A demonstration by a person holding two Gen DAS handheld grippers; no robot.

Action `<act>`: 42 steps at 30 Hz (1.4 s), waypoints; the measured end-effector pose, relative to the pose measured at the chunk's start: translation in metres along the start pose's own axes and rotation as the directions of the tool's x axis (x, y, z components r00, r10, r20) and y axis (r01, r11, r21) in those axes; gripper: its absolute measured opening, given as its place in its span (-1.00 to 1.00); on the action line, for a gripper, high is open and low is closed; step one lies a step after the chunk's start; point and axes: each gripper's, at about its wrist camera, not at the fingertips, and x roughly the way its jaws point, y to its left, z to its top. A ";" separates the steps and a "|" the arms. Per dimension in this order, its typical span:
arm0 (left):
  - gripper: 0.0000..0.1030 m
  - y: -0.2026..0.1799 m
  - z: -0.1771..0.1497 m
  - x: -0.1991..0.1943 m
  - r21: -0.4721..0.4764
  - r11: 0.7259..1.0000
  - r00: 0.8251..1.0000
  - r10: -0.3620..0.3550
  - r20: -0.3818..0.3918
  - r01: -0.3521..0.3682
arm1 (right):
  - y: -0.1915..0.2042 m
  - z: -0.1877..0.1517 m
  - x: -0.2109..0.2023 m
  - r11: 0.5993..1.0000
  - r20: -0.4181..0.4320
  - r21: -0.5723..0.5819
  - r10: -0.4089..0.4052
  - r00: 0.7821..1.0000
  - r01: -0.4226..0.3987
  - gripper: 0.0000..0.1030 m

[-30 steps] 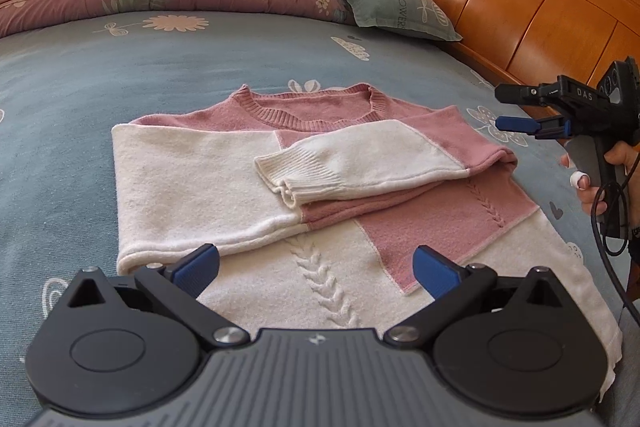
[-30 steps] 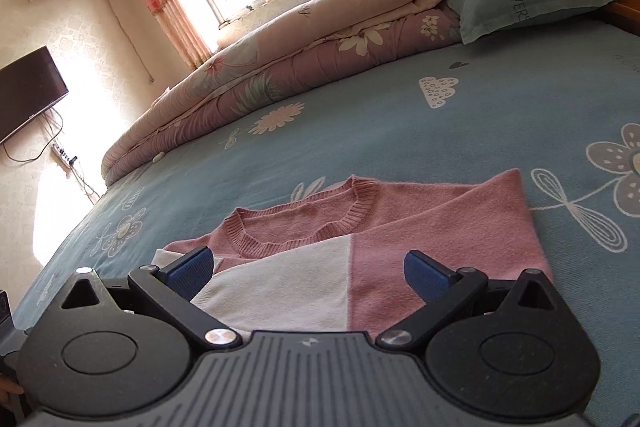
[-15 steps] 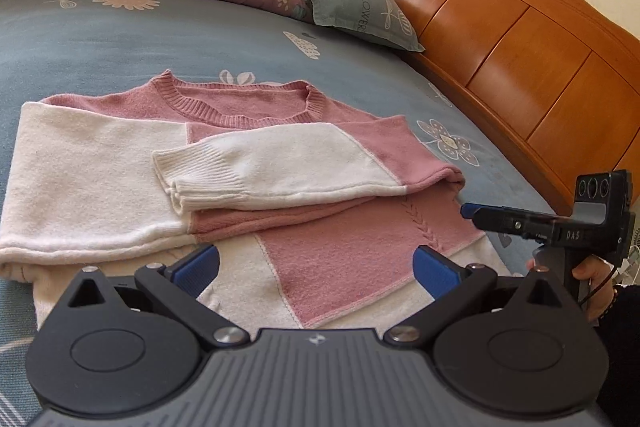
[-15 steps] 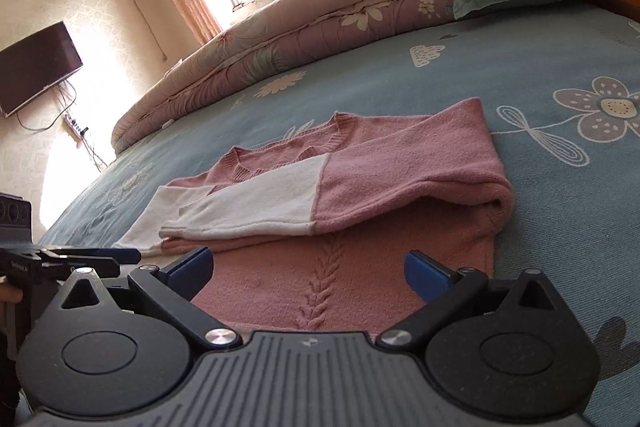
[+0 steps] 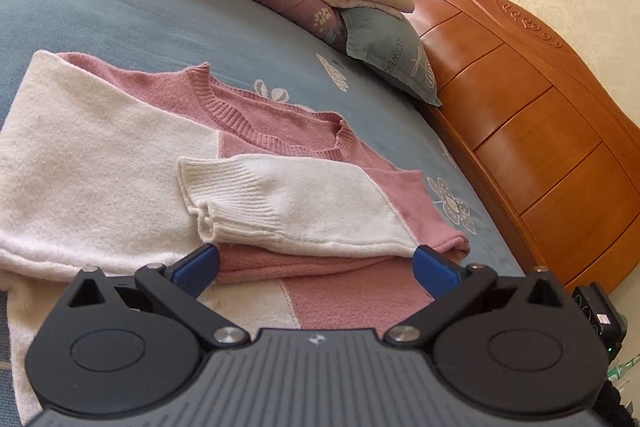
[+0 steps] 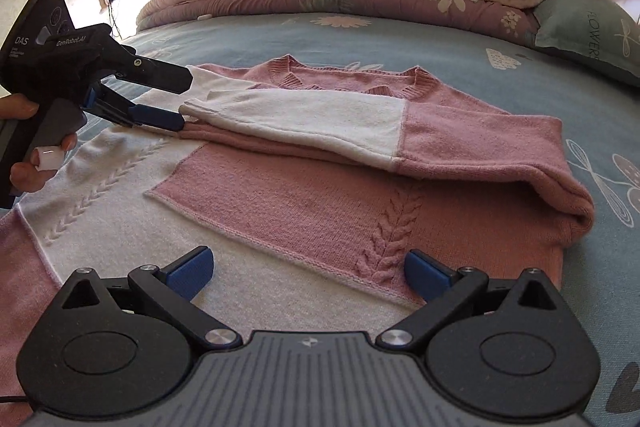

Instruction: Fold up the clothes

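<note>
You are holding both grippers wide apart and empty: the left gripper [image 5: 316, 263] nearing the sweater's [image 6: 304, 203] folded sleeve cuff [image 5: 224, 195], the right gripper [image 6: 308, 271] hovering over its hem, likely preparing the next fold.

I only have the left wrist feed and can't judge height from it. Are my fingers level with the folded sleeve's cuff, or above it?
Observer: In the right wrist view, the left gripper is open. One finger is above the cuff, and the other is level with it, at its end. I can't tell if it touches.
Operator: Where is the right gripper?
Observer: The right gripper is open and empty, over the lower pink panel of the sweater, near the cable stitch.
Operator: Is the folded sleeve flat?
Observer: The sleeve lies across the chest, with a rounded fold at the shoulder edge.
</note>
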 end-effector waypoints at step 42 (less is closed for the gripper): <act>-0.81 0.040 0.029 0.028 -0.306 0.937 0.986 0.166 -0.036 -0.169 | -0.020 -0.005 -0.017 0.998 -0.013 0.051 0.034 0.999 -0.033 1.00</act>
